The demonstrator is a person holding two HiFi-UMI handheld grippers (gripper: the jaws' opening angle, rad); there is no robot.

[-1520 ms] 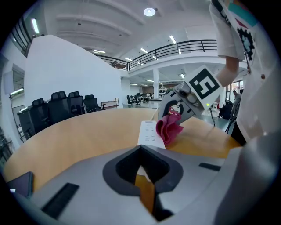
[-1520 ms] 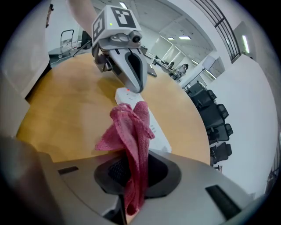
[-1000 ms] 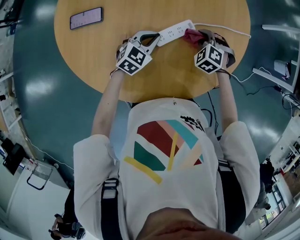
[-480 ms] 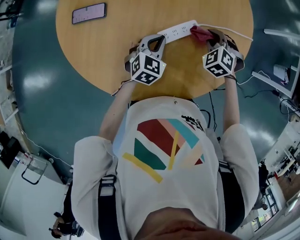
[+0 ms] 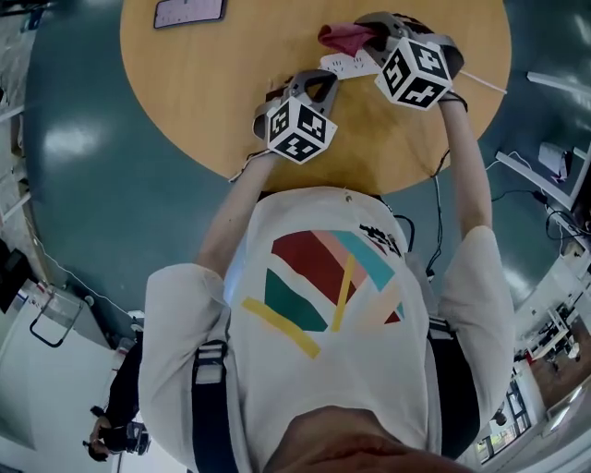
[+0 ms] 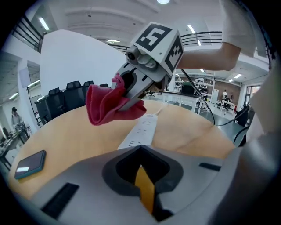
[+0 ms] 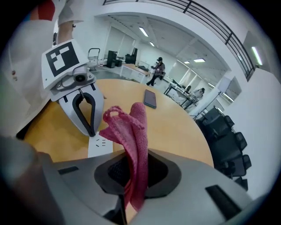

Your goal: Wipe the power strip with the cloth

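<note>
The white power strip (image 5: 343, 65) lies on the round wooden table (image 5: 203, 102), mostly hidden under the grippers in the head view. My right gripper (image 5: 367, 30) is shut on the red cloth (image 5: 343, 37) and holds it in the air over the strip. In the left gripper view the cloth (image 6: 109, 105) hangs clear above the strip (image 6: 141, 131). In the right gripper view the cloth (image 7: 131, 136) stands up out of the jaws. My left gripper (image 5: 320, 79) is shut with nothing in it, its tips at the strip's near end (image 7: 99, 146).
A dark phone (image 5: 188, 11) lies at the table's far left, also visible in the left gripper view (image 6: 30, 163). The strip's white cable (image 5: 484, 84) runs off the table's right edge. Black chairs (image 7: 226, 145) stand round the far side.
My right gripper has lifted the cloth off the strip's right end and swung left and farther across the table. My left gripper has stayed at the strip's end.
</note>
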